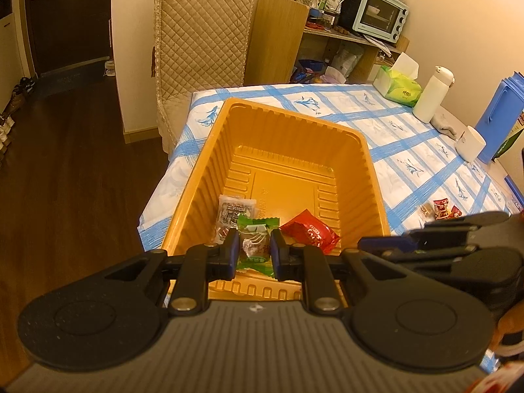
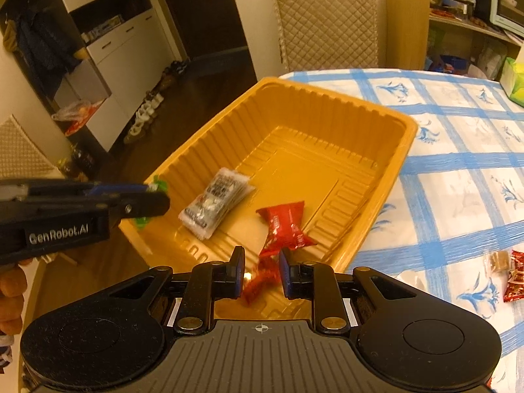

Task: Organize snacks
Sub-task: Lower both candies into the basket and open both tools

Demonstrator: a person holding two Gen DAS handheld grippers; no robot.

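The left hand-held gripper (image 1: pixel 254 250) is clamped narrow on a green sweet (image 1: pixel 256 244), poised above the near end of the orange tray (image 1: pixel 209 150). The right hand-held gripper (image 2: pixel 260 270) stands a little apart around a red sweet (image 2: pixel 258 280); blur hides whether its pads press on it. A silver packet (image 2: pixel 216 203) and a red packet (image 2: pixel 283 226) lie on the tray floor. To do this well, I'd say each sweet should be let go low, inside the ribbed walls, clear of the near rim. The tray sits at the surface (image 2: pixel 458 163) corner, so nudging it floorward is a risk; more sweets (image 2: pixel 511 271) wait to the right, with open cloth beyond.
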